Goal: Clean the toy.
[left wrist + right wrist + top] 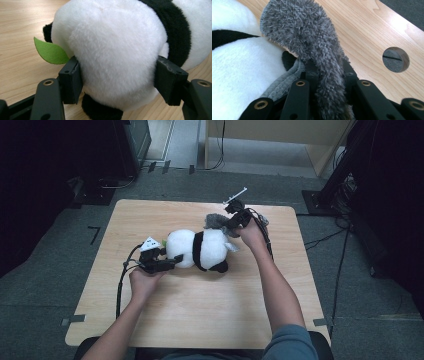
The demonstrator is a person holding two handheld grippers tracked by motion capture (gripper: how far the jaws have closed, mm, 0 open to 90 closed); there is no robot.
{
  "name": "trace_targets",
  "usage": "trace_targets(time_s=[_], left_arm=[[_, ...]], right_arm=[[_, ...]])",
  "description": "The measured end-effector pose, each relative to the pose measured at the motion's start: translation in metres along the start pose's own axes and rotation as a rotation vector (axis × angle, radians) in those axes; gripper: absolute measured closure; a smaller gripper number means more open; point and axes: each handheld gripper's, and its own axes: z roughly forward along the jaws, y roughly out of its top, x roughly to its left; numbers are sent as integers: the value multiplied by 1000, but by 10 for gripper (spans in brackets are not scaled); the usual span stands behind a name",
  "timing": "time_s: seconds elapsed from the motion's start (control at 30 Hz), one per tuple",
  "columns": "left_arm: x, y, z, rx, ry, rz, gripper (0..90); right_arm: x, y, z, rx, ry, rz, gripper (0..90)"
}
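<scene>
Your left gripper (pixel 167 263) has its fingers (pixel 71 81) spread wide and pressed against both sides of the plush panda (pixel 202 250), whose white round end bulges between them, a green felt leaf (pixel 51 52) just beyond the near finger. The panda lies on its side on the surface (pixel 200 310). Your right gripper (pixel 329 75) has its fingers clamped on the grey fuzzy cloth (pixel 312 37), lifted beside the panda's far end. Both grasps look made; separating or arranging the cloth likely remains.

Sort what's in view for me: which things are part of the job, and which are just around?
In the job:
panda plush, clamped by left gripper
grey fuzzy cloth, pinched by right gripper

Just around:
green felt leaf on the panda
table hole
</scene>
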Motion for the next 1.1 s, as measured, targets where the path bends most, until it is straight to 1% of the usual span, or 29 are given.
trace_targets(time_s=[0.1, 0.13, 0.17, 0.2, 0.23, 0.37, 0.4, 0.5, 0.63, 0.8, 0.93, 0.97, 1.0, 1.1], left_arm=[[0, 0, 0, 1, 1, -1, 313], [0, 0, 0, 1, 1, -2, 313], [-1, 0, 0, 0, 2, -3, 313], [-1, 0, 0, 0, 3, -4, 313], [-1, 0, 0, 2, 3, -5, 313], [-2, 1, 0, 4, 5, -6, 313], [-2, 1, 0, 3, 5, -6, 313], [-2, 1, -1, 9, 5, -2, 313], [-2, 1, -1, 7, 5, -5, 313], [-2, 1, -1, 6, 6, -2, 313], [-3, 1, -1, 6, 7, -2, 314], [-3, 1, -1, 7, 7, -2, 313], [-3, 1, -1, 6, 7, -2, 314], [-2, 1, -1, 7, 8, -3, 314]], right_arm=[[2, 4, -5, -13, -18, -13, 748], [4, 7, -8, -29, -23, -17, 748], [6, 8, -11, -51, -23, -19, 749], [7, 11, -13, -55, -17, -15, 749], [9, 14, -16, -58, -15, -23, 749], [25, 28, -22, -91, -1, -51, 749], [31, 32, -24, -104, 8, -54, 749], [45, 41, -23, -118, 29, -76, 748], [68, 54, -19, -129, 67, -101, 748], [97, 66, -10, -138, 109, -150, 748], [116, 71, 3, -125, 142, -178, 748], [119, 72, 5, -120, 149, -176, 748], [124, 72, 8, -111, 155, -192, 748], [134, 70, 14, -98, 167, -203, 748]])
